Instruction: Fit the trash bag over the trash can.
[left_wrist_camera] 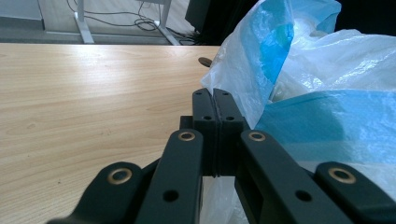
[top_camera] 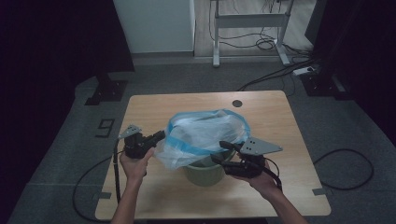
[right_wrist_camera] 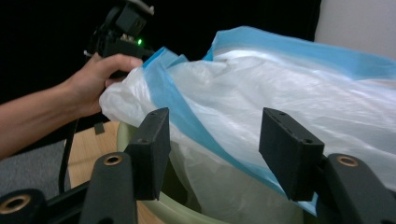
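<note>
While the white bin bag (top_camera: pixel 205 135) with its blue rim billows over the green bin (top_camera: pixel 204 171) near the table's (top_camera: pixel 154 105) front edge, the left gripper (left_wrist_camera: pixel 214 109) has its jaws pressed together on the bag's left edge. Just right of the bag, the right gripper (right_wrist_camera: pixel 212 151) stands with jaws apart — the blue hem lies between them, unpinched. Beyond both grippers bare tabletop runs to the far edge — open room.
</note>
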Demonstrator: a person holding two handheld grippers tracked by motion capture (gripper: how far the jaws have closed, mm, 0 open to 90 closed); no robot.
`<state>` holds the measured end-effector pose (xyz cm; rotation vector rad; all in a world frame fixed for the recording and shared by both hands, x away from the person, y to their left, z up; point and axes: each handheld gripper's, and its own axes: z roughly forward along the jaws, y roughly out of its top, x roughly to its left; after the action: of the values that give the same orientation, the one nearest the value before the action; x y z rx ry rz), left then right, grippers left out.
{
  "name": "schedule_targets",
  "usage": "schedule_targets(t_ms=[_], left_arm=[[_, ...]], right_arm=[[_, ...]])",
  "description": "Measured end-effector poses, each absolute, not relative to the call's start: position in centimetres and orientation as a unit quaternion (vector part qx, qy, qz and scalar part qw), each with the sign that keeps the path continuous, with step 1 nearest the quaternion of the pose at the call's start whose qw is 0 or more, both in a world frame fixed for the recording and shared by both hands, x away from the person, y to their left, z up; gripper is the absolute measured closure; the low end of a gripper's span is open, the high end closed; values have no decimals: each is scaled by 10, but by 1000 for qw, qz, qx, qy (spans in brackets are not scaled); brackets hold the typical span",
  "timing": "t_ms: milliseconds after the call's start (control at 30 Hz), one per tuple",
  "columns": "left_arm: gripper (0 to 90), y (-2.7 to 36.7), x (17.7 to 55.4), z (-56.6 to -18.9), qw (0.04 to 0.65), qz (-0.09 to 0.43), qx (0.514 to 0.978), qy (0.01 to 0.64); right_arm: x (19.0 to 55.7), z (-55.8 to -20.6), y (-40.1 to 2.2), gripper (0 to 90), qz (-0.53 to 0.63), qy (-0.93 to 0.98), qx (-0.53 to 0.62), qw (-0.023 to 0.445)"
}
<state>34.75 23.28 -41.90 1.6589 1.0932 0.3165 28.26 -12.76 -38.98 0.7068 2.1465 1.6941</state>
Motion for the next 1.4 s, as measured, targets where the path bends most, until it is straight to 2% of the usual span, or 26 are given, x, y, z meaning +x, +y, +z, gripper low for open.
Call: schedule_targets(t_ms=[67,267,333,633,933,1167,1400], left_arm=[[891,233,347,-419,536,133,696,459],[891,234,347,-419,538,132,694,460],[890,235,347,-419,540,130,693,460],[889,235,340,-414,545,129,695,451],[888,237,325,-413,542,129,703,442],[888,236,323,-420,528,125,713,444],[890,238,326,-432,512,115,720,454]], right_arm=[[284,-392,-124,488,587,755,243,159],[282,-394,-123,824,579,767,225,163],[280,-393,-125,890,582,766,219,164],[261,-393,-143,892,603,757,209,142],[234,-422,-164,893,603,761,209,117],[244,-463,-161,893,551,794,234,106],[261,-486,-157,892,530,799,264,104]])
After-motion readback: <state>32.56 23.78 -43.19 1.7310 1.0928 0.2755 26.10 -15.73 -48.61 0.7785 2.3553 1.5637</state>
